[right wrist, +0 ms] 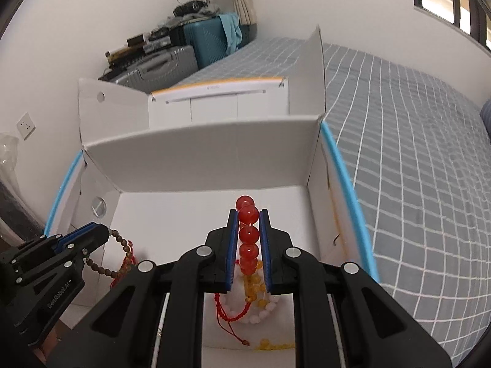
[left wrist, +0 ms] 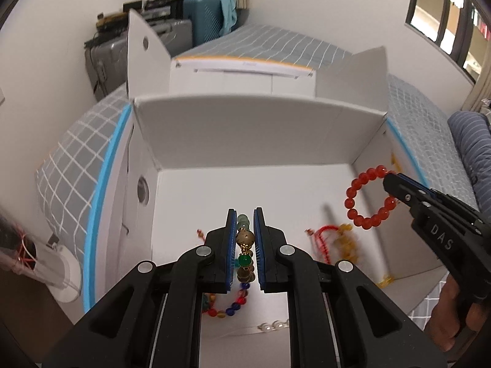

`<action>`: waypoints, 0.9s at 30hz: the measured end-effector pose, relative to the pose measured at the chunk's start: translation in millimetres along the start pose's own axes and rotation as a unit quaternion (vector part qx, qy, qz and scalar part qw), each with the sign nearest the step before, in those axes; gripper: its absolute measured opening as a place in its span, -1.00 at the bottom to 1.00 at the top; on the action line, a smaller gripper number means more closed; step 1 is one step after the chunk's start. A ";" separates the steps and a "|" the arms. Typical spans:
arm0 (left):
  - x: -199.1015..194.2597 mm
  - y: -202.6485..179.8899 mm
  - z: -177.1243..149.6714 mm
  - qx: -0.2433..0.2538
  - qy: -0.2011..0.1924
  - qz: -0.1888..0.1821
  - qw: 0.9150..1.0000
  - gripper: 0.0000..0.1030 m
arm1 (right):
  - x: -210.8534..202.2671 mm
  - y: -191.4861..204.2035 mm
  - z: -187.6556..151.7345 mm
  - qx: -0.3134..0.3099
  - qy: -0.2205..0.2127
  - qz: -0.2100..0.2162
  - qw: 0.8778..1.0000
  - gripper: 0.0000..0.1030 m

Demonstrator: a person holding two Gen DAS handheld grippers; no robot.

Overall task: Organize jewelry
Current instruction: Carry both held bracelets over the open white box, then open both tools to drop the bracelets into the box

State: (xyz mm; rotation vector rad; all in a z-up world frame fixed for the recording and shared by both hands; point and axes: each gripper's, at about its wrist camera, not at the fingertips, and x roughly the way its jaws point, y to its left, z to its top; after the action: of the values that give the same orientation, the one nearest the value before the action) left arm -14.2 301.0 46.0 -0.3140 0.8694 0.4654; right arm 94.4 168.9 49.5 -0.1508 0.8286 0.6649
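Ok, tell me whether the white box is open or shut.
Open: the white box has its flaps raised, and bracelets lie on its bare floor.

Colour rundown: the box (left wrist: 245, 135) is plain white with a sky-blue stripe along its side edges. The bedspread (right wrist: 414, 153) is grey with a white grid. One bracelet (left wrist: 366, 197) is all glossy red beads; the other (left wrist: 244, 247) mixes brown, bright green, gold and blue ones. Both grippers (left wrist: 245, 230) (right wrist: 248, 233) are black with blue pads. Teal suitcase (right wrist: 208, 41) at the back.
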 end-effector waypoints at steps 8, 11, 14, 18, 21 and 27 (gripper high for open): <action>12.8 5.5 -4.9 -0.004 0.015 0.007 1.000 -0.79 | 20.4 -1.8 -7.1 0.009 0.032 -0.007 0.999 -0.75; 13.4 5.8 -4.5 -0.004 0.016 0.006 1.000 -0.79 | 19.5 -0.9 -6.0 0.009 0.029 -0.010 0.999 -0.75; 12.6 5.9 -4.3 -0.006 0.014 0.000 1.000 -0.77 | 20.8 -1.0 -4.5 0.013 0.030 -0.010 0.999 -0.74; 5.8 3.1 -4.5 0.004 -0.004 0.011 1.000 -0.51 | 12.7 -0.8 -5.7 0.008 0.007 -0.018 1.000 -0.70; -1.8 5.4 -4.9 -0.005 -0.012 0.007 1.000 -0.07 | 0.5 0.0 -4.0 0.004 -0.010 -0.020 1.000 -0.60; -35.4 5.6 -9.1 -0.014 -0.061 0.022 0.998 0.49 | -38.8 -2.2 -6.5 -0.006 -0.067 -0.027 0.997 0.18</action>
State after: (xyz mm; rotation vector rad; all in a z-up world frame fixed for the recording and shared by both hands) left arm -42.8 292.5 67.9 -0.2905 0.7523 0.5322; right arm 72.7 145.8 73.0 -0.1377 0.6891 0.6229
